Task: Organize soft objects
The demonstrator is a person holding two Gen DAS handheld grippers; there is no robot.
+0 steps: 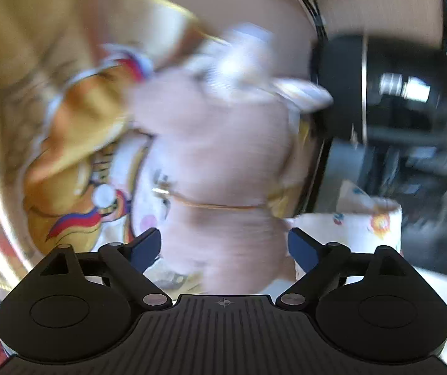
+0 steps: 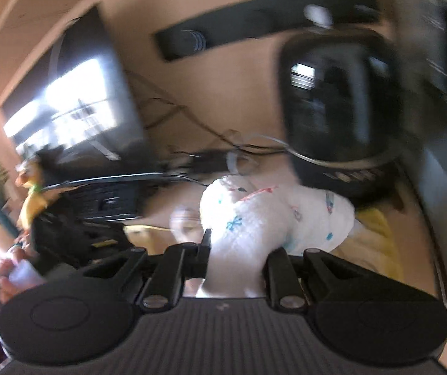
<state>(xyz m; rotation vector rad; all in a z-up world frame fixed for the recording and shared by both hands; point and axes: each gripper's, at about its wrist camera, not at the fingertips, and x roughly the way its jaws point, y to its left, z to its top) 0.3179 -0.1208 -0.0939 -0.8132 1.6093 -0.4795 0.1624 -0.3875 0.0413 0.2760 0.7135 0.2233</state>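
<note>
Both views are motion-blurred. In the left wrist view a pale pink plush toy (image 1: 220, 168) with white ears and a thin gold cord fills the middle. My left gripper (image 1: 224, 247) has it between its blue-padded fingers (image 1: 301, 247), jaws set wide against its sides. Behind it lies a yellow printed cloth (image 1: 67, 143). In the right wrist view a white fluffy toy (image 2: 254, 218) with small coloured prints sits between my right gripper's (image 2: 239, 259) fingers, which press on its lower part.
A big black rounded appliance (image 1: 389, 93) stands right of the pink toy; it also shows in the right wrist view (image 2: 342, 100). A dark monitor (image 2: 76, 100) and cables are at the back left. A person's hand (image 2: 10, 275) is at lower left.
</note>
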